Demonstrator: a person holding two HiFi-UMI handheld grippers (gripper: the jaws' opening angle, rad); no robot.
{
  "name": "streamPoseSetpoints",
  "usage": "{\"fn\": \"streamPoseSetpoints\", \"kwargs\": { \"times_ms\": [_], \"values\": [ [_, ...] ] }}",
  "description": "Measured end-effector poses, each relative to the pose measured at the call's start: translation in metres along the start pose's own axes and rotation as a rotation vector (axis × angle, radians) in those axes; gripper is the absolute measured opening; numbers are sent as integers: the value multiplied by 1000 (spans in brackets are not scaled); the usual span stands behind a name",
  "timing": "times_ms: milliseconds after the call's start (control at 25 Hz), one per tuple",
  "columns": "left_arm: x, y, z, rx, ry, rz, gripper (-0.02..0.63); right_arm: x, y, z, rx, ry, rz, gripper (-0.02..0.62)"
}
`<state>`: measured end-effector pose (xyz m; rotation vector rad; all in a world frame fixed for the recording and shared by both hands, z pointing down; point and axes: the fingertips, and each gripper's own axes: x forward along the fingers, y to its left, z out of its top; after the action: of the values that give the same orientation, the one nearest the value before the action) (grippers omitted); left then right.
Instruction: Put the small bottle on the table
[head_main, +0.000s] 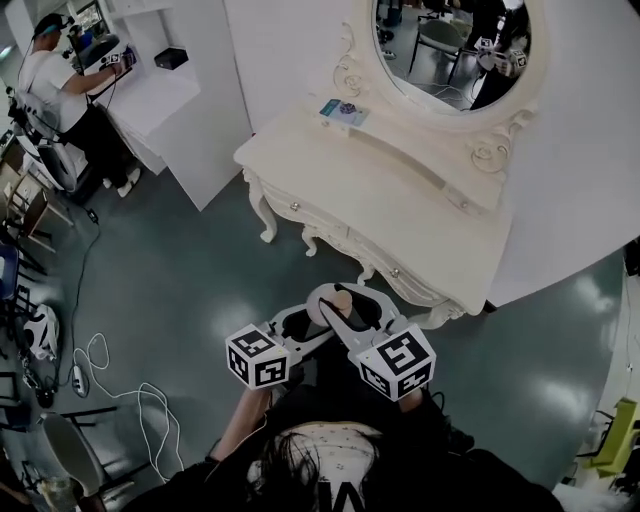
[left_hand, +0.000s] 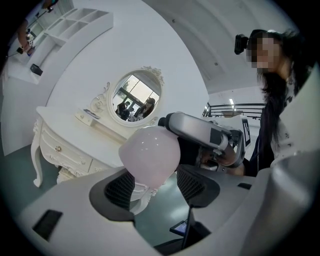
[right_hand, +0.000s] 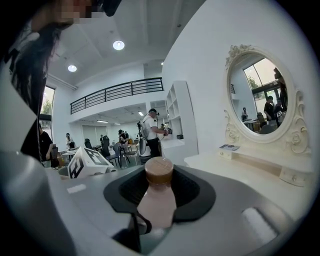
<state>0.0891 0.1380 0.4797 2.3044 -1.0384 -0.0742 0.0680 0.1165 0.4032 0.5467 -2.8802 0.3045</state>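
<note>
The small pink bottle (head_main: 342, 298) with a brown cap (right_hand: 159, 170) hangs in the air in front of the white dressing table (head_main: 400, 200), short of its near edge. My right gripper (head_main: 345, 305) is shut on it; in the right gripper view the bottle (right_hand: 157, 200) stands between the dark pads, cap pointing away. My left gripper (head_main: 305, 322) meets it from the left. In the left gripper view the bottle's rounded pink base (left_hand: 150, 155) fills the gap between the pads and seems pressed by both. The right gripper's grey body (left_hand: 200, 131) shows just behind.
An oval mirror (head_main: 450, 50) stands at the back of the table, with a small flat item (head_main: 343, 110) on the raised ledge at its left end. A person (head_main: 60, 90) works at a white shelf unit far left. Cables (head_main: 120, 400) lie on the green floor.
</note>
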Motion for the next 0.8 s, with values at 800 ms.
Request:
{"fn": "streamPoseSetpoints", "kwargs": {
  "times_ms": [800],
  "values": [
    [97, 113, 129, 42, -29, 77, 249, 96, -149, 76, -31, -55, 79, 143]
  ]
}}
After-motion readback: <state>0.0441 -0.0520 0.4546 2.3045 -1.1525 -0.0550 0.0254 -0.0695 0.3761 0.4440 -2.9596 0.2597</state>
